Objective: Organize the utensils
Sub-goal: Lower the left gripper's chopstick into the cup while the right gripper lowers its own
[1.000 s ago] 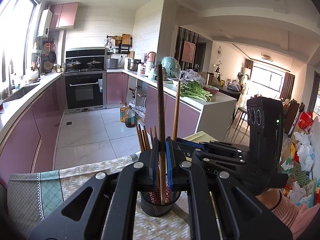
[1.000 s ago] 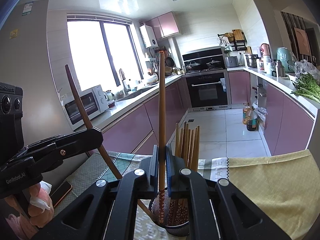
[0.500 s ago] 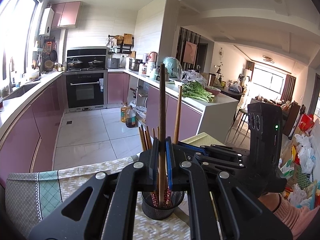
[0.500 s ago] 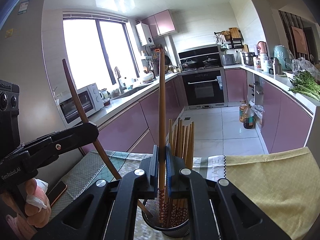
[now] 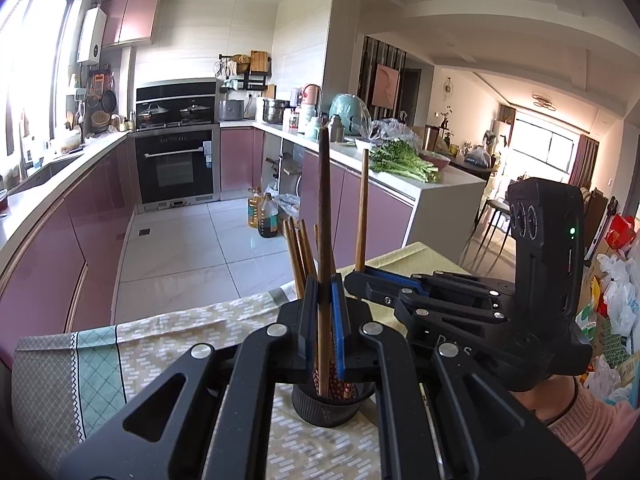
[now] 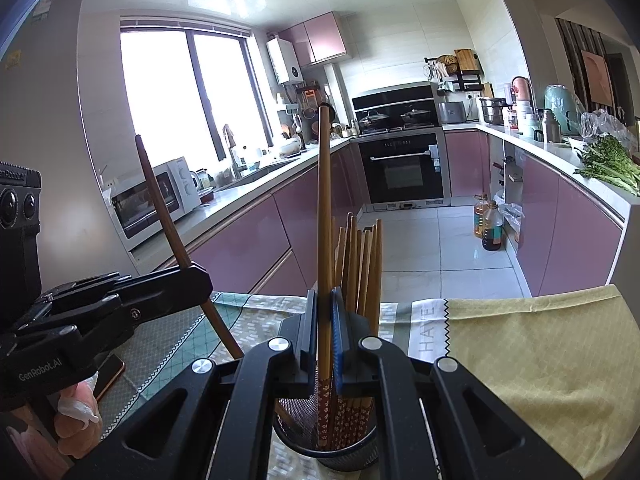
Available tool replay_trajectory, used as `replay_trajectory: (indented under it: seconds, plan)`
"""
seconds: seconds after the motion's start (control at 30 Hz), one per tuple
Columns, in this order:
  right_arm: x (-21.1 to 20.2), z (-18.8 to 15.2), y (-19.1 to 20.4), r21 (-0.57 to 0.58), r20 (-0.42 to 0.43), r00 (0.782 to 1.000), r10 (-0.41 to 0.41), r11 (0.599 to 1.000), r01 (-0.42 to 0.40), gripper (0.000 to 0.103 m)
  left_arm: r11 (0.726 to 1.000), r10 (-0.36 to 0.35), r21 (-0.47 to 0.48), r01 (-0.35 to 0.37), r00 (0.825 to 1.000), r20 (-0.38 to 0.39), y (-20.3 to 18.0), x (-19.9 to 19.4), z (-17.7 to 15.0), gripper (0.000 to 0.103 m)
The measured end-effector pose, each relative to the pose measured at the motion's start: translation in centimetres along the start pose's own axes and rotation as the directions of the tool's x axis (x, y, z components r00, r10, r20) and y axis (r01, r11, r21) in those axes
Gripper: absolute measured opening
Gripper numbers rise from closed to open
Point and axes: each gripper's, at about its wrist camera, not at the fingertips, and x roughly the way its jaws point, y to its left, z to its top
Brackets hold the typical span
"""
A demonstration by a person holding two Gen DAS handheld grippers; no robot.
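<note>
Chopsticks: you hold two, dark brown wooden chopstick clamped in left gripper, lighter brown wooden chopstick clamped in right gripper, tips inside one black mesh cup.

A tabletop draped in cloths: a pale brick-patterned cloth with a teal diamond-check border covers the left and centre, meeting a plain yellow-green woven cloth on the right. A round black wire-mesh holder stands on the patterned cloth, and a phone with a copper-coloured edge lies near the left edge.
</note>
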Motion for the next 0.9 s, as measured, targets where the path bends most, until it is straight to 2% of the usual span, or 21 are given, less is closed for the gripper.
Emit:
replay_trajectory:
  seconds: [0.5, 0.9]
  plan:
    - [0.9, -0.9, -0.5, 0.012, -0.024, 1.0, -0.005, 1.0, 0.006, 0.006, 1.0, 0.003, 0.006, -0.002, 0.998, -0.062, 1.1, 1.0, -1.1, 0.007]
    - [2.5, -1.9, -0.8, 0.018, -0.072, 0.997, 0.003, 1.0, -0.001, 0.006, 1.0, -0.012, -0.002, 0.012, 0.989, -0.151, 2.0, 3.3, -2.5, 0.007]
